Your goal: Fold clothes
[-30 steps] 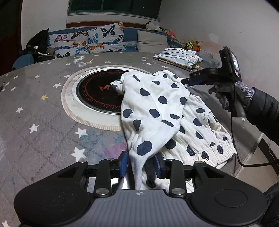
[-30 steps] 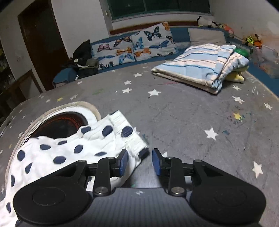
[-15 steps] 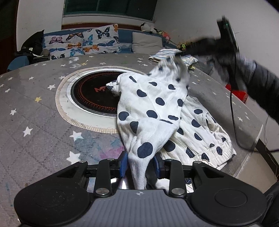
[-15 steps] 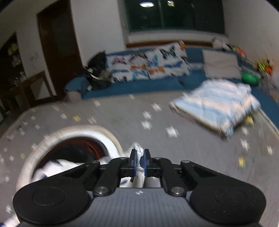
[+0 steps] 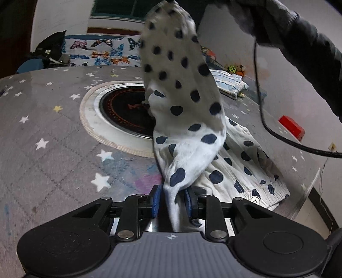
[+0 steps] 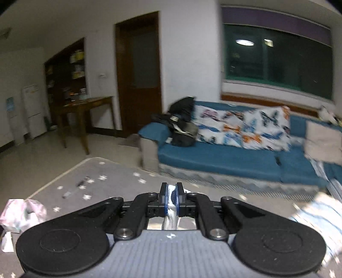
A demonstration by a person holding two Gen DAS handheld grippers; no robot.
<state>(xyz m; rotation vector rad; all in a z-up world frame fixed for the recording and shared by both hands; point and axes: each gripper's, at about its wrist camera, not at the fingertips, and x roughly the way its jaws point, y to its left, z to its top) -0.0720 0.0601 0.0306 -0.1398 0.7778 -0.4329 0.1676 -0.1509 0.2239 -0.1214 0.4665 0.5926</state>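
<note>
A white garment with dark blue dots lies partly on the grey star-patterned table. One corner of it is gathered between the blue pads of my left gripper, whose jaws are closing on it. From there the cloth runs taut up to the top of the left wrist view, where a gloved hand holds the other end high. My right gripper is shut on a strip of that white fabric and is raised well above the table, facing the sofa.
A round black plate with a pale rim is set in the tabletop beside the garment. Folded striped clothes lie at the far right. A red box and a black cable are at the right. A crumpled pink item sits left.
My right gripper shut on the garment's far end and swung it up high, stretching the cloth upward. My left gripper stayed in place and narrowed on the near corner.
</note>
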